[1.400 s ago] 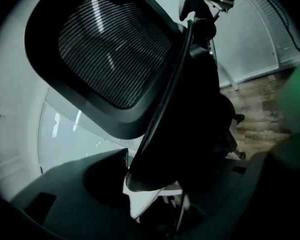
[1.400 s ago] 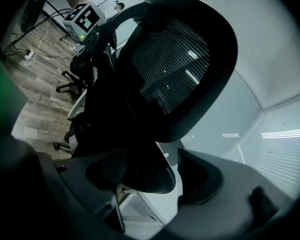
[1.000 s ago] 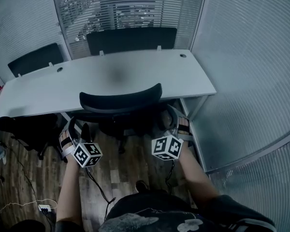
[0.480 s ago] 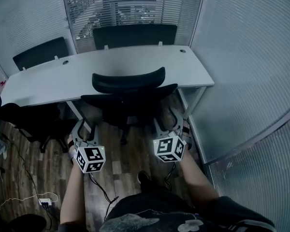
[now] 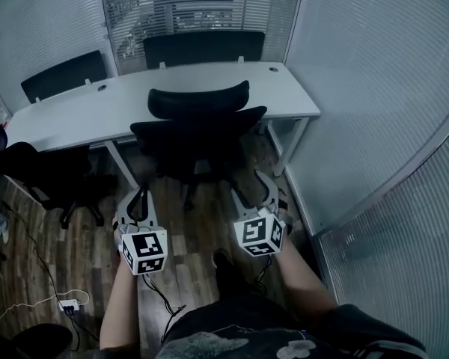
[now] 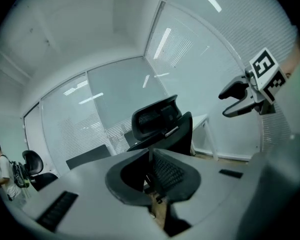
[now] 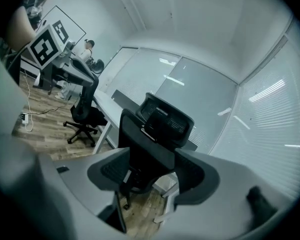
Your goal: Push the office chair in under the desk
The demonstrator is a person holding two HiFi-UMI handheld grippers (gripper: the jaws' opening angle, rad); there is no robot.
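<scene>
Grey left tool point(image 5: 138, 195) closing, empty; right tool point(image 5: 254, 187) wide apart, empty.

left gripper point(image 5: 135, 199) closing empty, right gripper point(image 5: 253, 185) open

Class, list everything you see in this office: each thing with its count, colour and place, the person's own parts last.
Desk: one, white, centre.
Office chair: one, black, at the desk's near edge.
Chairs behind desk: two, black, far side.
Side chair: one, black, left, on the floor.
Blinds: several panels, pale grey, walls.
Floor: one, brown wood planks, below.
Power strip: one, white, floor, lower left.
Left tongs: one, grey, lower left, closing, nothing between.
Right tongs: one, grey, lower right, open, empty.
Forearms: two, bare, bottom.
</scene>
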